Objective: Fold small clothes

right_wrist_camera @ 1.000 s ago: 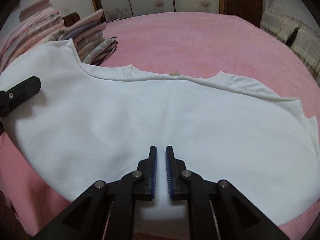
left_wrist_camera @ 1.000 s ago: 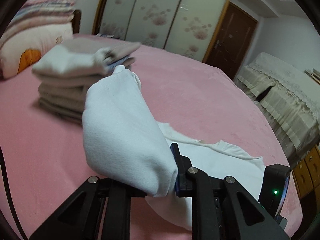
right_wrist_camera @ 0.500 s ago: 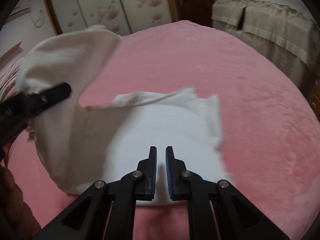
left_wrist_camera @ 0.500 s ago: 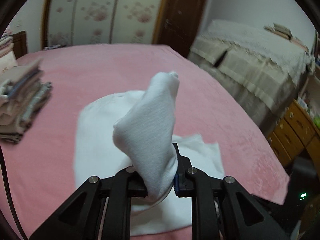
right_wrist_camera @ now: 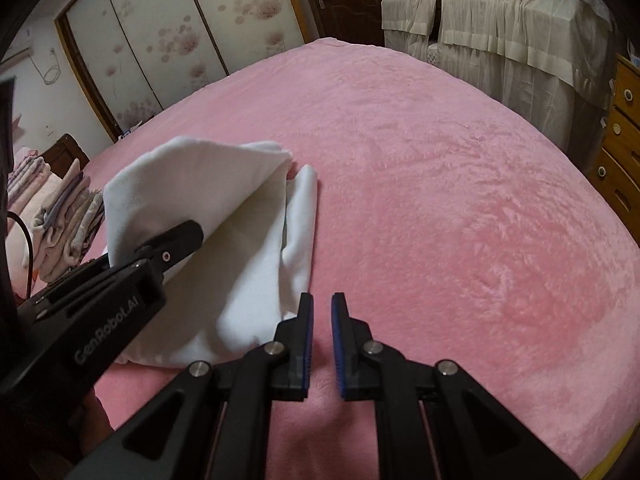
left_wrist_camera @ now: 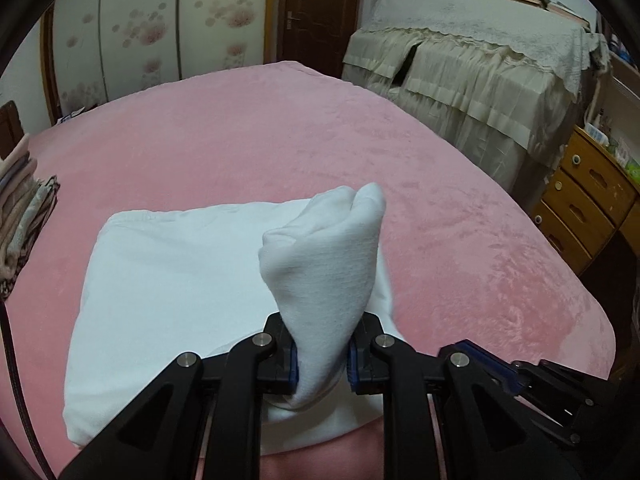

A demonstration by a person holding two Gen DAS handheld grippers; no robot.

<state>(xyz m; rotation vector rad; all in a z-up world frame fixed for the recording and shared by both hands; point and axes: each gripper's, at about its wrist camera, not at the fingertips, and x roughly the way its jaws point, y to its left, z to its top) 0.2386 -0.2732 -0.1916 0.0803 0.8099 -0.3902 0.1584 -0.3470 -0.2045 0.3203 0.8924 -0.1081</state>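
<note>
A second ago I had the white garment spread wide and flat across the pink bed cover, neckline showing; now one side is carried over the other and it lies doubled as a rough rectangle — narrower than before. The stack of folded clothes, which filled my left view then, sits at that view's far left edge now. My left gripper pinches a bunched handful of the white cloth, which stands up between its fingers as a cone. In the right view that lifted flap drapes from the left gripper down onto the lower layer. The garment's long axis runs from the near edge of the bed away toward the wardrobe doors, folded edge on the left in the left view. My right gripper is pressed nearly together with only a thin gap, nothing between its pads, just beside the garment's near right corner, above bare pink cover.
</note>
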